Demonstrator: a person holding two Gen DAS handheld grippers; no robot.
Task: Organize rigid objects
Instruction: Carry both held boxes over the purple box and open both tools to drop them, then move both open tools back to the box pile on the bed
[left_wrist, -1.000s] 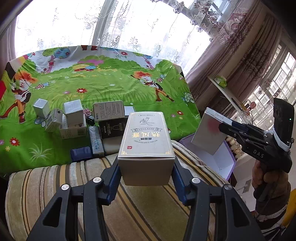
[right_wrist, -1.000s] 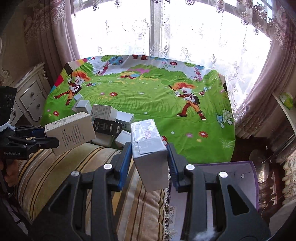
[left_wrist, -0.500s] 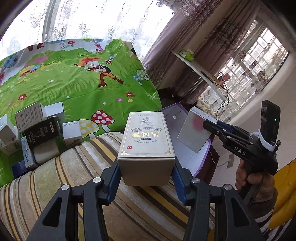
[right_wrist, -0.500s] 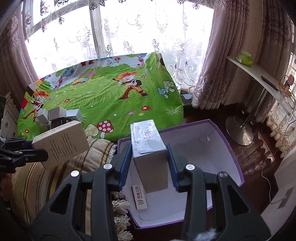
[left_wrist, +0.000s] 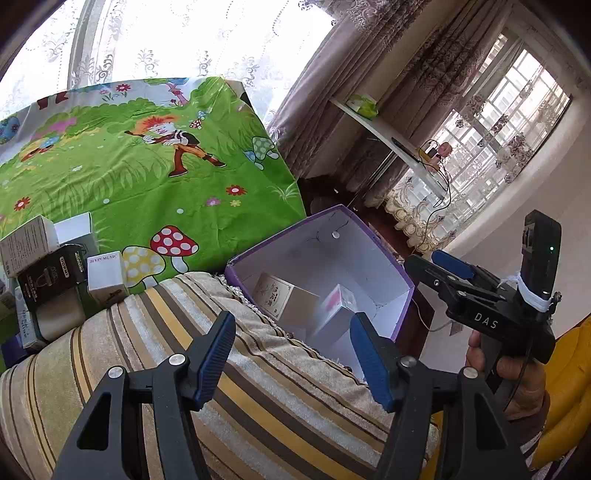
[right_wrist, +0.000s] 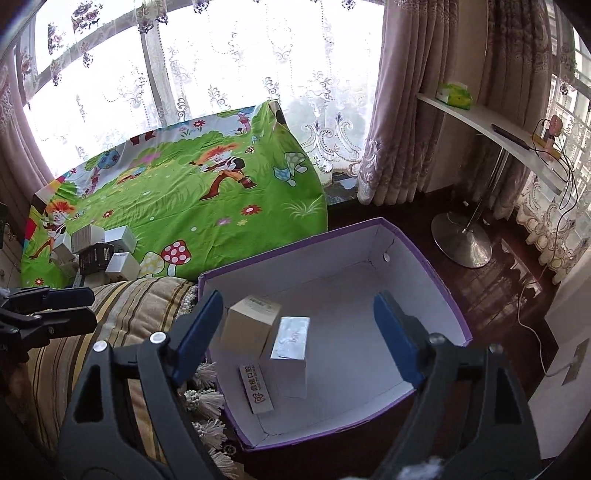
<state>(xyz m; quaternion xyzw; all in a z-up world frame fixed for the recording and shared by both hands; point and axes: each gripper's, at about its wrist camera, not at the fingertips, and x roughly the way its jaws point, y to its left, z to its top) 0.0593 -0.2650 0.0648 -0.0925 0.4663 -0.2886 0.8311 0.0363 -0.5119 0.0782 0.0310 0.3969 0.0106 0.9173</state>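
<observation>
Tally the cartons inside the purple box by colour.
beige carton: 1
white carton, silver top: 1
slim cream carton, red print: 1
Total in the purple box: 3

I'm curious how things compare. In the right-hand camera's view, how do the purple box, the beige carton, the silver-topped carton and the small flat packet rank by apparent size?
1. Purple box, by far the largest.
2-3. Beige carton and silver-topped carton: they look alike, so I won't rank them.
4. Small flat packet, the smallest.
</observation>
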